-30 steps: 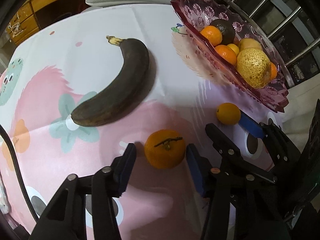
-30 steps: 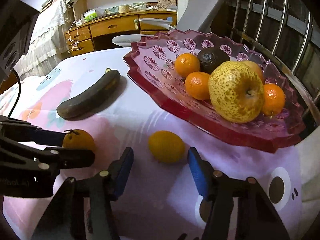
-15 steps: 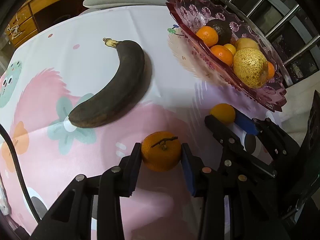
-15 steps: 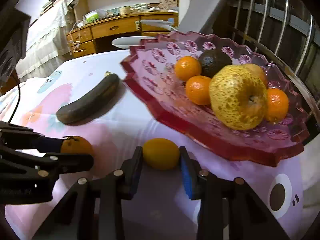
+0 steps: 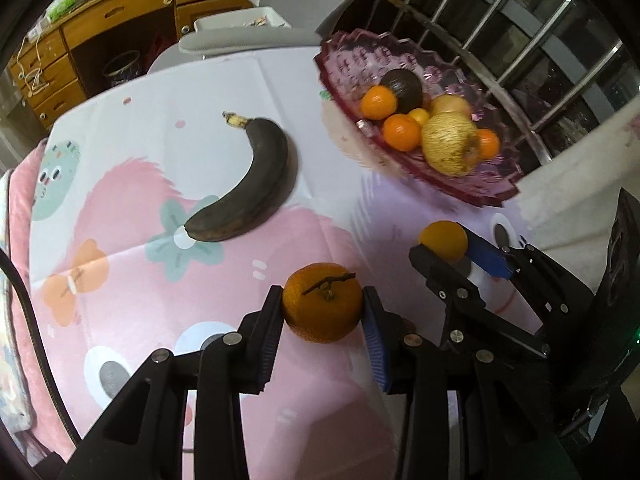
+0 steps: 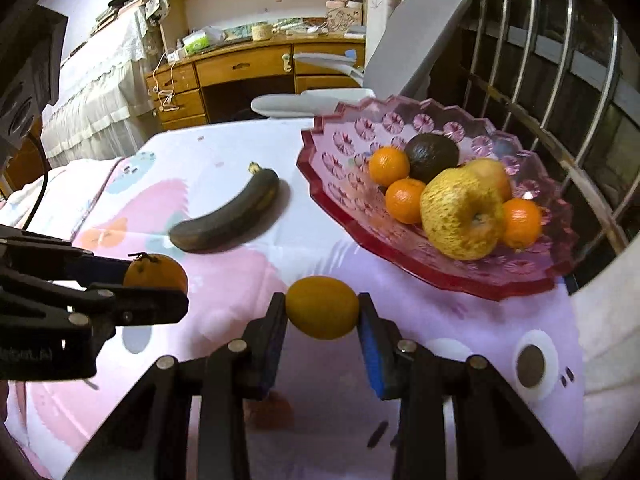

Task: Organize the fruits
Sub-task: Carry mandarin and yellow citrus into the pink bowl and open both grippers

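My left gripper (image 5: 323,312) pinches the stemmed mandarin (image 5: 322,307), my right gripper (image 6: 322,314) the smooth yellow citrus (image 6: 322,306) — both lifted off the tablecloth (image 6: 224,148). The pink bowl (image 6: 516,284) lies ahead toward the table's far right edge — nearer my right hand.

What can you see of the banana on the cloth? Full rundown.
The banana is overripe, its peel dark brown to black all over, with a pale dried stem tip at the far end. It is whole, unpeeled and curved, lying flat on the patterned tablecloth, between the two gripped fruits and the table's far edge, beside the pink dish without touching it. Nothing grips or touches it; only the cloth bears it.
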### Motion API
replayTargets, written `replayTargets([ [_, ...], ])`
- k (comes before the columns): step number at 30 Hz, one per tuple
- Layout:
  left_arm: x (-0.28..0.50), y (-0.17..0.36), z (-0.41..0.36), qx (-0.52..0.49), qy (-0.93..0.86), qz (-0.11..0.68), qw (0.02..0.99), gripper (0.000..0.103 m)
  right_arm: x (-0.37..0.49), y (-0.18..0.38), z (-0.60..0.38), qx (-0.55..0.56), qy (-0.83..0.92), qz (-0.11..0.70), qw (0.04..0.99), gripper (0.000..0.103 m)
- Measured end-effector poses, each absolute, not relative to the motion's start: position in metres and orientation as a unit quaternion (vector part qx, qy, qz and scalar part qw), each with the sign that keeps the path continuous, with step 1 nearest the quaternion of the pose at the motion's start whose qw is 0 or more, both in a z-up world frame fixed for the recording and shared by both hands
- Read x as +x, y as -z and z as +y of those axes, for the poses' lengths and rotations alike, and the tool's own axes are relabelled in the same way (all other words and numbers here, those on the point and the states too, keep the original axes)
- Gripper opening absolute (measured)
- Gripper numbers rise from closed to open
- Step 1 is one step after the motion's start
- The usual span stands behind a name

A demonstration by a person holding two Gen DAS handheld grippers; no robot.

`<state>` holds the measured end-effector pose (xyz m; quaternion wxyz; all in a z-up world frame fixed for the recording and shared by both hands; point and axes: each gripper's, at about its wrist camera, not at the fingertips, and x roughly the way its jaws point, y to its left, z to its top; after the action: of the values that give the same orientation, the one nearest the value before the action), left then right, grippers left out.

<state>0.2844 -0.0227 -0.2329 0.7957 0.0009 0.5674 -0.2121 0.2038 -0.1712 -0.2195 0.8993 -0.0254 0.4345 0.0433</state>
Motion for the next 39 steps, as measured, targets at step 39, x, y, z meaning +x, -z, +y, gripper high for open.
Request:
replayTargets([
  [39, 0.364, 0.184, -0.138, 0.005, 0.230, 0.530, 0.816, 0.038, 0.238, 0.164, -0.293, 0.014, -0.013, 0.447, 0.894, 0.036],
])
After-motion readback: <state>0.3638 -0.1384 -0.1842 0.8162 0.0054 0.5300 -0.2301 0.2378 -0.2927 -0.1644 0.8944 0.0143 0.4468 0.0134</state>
